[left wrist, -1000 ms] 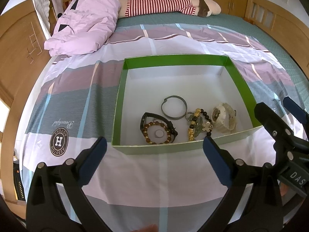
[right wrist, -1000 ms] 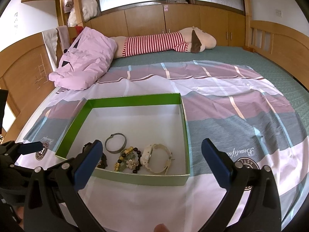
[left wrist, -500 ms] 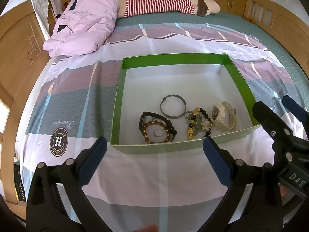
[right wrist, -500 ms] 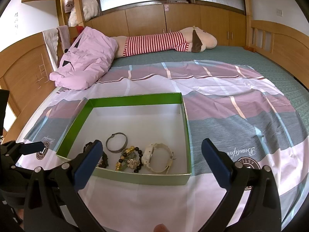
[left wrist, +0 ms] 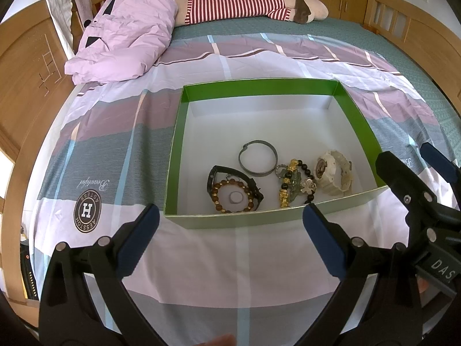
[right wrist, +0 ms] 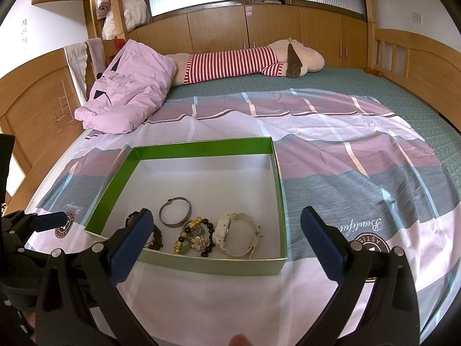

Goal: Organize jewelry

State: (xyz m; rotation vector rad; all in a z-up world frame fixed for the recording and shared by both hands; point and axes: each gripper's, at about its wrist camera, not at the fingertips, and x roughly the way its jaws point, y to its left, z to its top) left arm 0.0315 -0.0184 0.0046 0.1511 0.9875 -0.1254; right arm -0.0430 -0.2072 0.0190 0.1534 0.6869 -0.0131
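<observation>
left tongs (left wrist: 229, 233) gaping, empty | right tongs (right wrist: 224, 238) gaping, empty | shallow green-walled white cardboard box (left wrist: 256, 86) | advice: single out white plastic watch (right wrist: 237, 235), near right, avoiding beaded bracelets

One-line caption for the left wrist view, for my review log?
Open left gripper faces a green-walled box on a bedsheet, holding a bangle, watches and bead bracelets; right gripper alongside.
</observation>
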